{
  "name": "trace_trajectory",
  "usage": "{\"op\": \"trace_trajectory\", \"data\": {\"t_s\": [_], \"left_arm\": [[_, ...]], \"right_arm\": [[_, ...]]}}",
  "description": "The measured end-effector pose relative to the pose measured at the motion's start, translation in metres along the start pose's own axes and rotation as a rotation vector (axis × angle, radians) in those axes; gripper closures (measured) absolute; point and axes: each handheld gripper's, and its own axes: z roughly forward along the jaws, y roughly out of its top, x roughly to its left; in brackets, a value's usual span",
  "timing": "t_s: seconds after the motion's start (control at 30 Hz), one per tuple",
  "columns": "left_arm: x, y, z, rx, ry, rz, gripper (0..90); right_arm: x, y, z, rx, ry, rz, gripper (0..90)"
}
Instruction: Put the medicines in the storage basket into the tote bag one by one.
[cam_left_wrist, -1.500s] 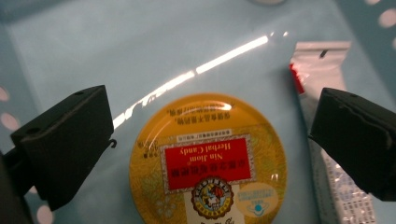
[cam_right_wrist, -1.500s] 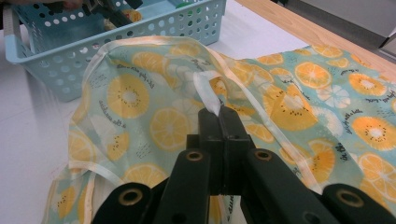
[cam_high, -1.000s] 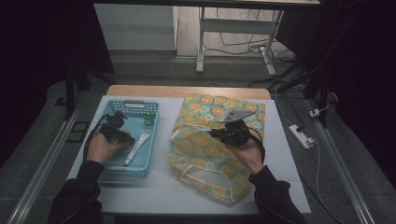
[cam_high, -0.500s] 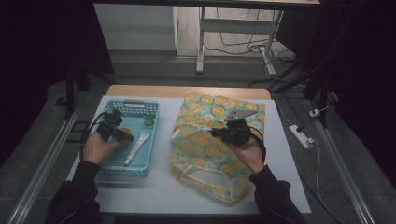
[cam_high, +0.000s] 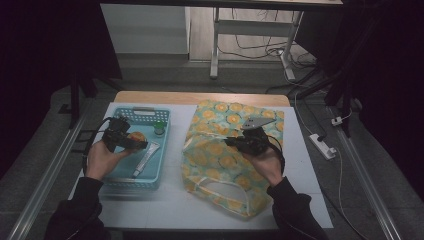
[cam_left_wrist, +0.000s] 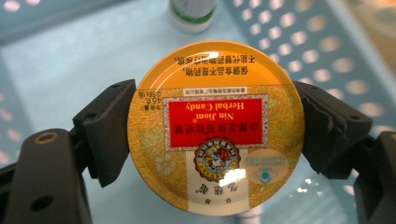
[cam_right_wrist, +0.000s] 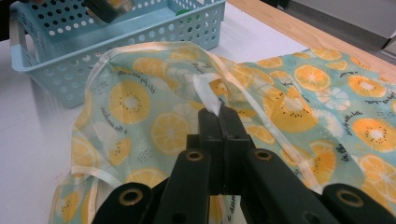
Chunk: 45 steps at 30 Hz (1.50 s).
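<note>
A round yellow candy tin (cam_left_wrist: 215, 126) with a red label is clamped flat between the pads of my left gripper (cam_left_wrist: 215, 133). In the high view that gripper (cam_high: 134, 141) holds the tin (cam_high: 136, 136) above the light blue basket (cam_high: 145, 111). On the basket floor lie a white tube (cam_high: 146, 157) and a green-capped bottle (cam_high: 159, 129), which also shows in the left gripper view (cam_left_wrist: 192, 11). My right gripper (cam_right_wrist: 218, 114) is shut on the white handle strap (cam_right_wrist: 205, 93) of the orange-print bag (cam_right_wrist: 140, 107), lifting its edge. The bag (cam_high: 220, 150) lies flat right of the basket, under the right gripper (cam_high: 231, 142).
The basket and bag rest on a white mat (cam_high: 170, 202) over a wooden table. The basket wall (cam_right_wrist: 60, 56) stands close behind the bag's raised edge. A power strip (cam_high: 322, 145) lies on the floor to the right. A metal frame leg (cam_high: 215, 45) stands beyond the table.
My left hand has risen with the candy tin, lifting it up off the basket floor. The right hand and the bag strap have stayed put.
</note>
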Motion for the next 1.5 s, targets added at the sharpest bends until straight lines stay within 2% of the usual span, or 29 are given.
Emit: {"op": "trace_trajectory", "data": {"t_s": [0.23, 0.3, 0.43, 0.7, 0.77, 0.97, 1.2, 1.4, 1.5], "left_arm": [[-0.017, 0.001, -0.01, -0.038, -0.027, 0.049, 20.1], [-0.02, 0.0, -0.011, -0.054, -0.066, 0.05, 20.1], [-0.028, 0.0, -0.014, -0.066, -0.097, 0.07, 20.1], [-0.055, 0.003, -0.02, -0.096, -0.133, 0.133, 20.1], [-0.062, 0.005, -0.019, -0.091, -0.141, 0.158, 20.1], [-0.078, 0.009, -0.014, -0.098, -0.174, 0.195, 20.1], [-0.103, 0.017, -0.01, -0.108, -0.22, 0.249, 20.1], [-0.125, 0.026, 0.0, -0.101, -0.25, 0.305, 20.1], [-0.133, 0.03, 0.005, -0.101, -0.266, 0.32, 20.1]], "right_arm": [[0.0, 0.0, 0.0, -0.002, -0.002, 0.001, 90.0], [0.0, 0.0, 0.0, -0.005, -0.001, 0.001, 90.0], [0.0, 0.001, -0.001, -0.007, 0.0, 0.0, 90.0], [0.001, 0.001, 0.0, -0.012, 0.0, -0.004, 90.0], [0.001, 0.001, 0.0, -0.012, 0.0, -0.005, 90.0], [0.0, 0.001, -0.001, -0.013, 0.0, -0.001, 90.0], [-0.002, 0.0, 0.0, -0.017, 0.001, 0.007, 90.0], [-0.003, 0.0, 0.0, -0.019, 0.002, 0.015, 90.0], [-0.004, -0.001, 0.0, -0.017, 0.001, 0.015, 90.0]]}}
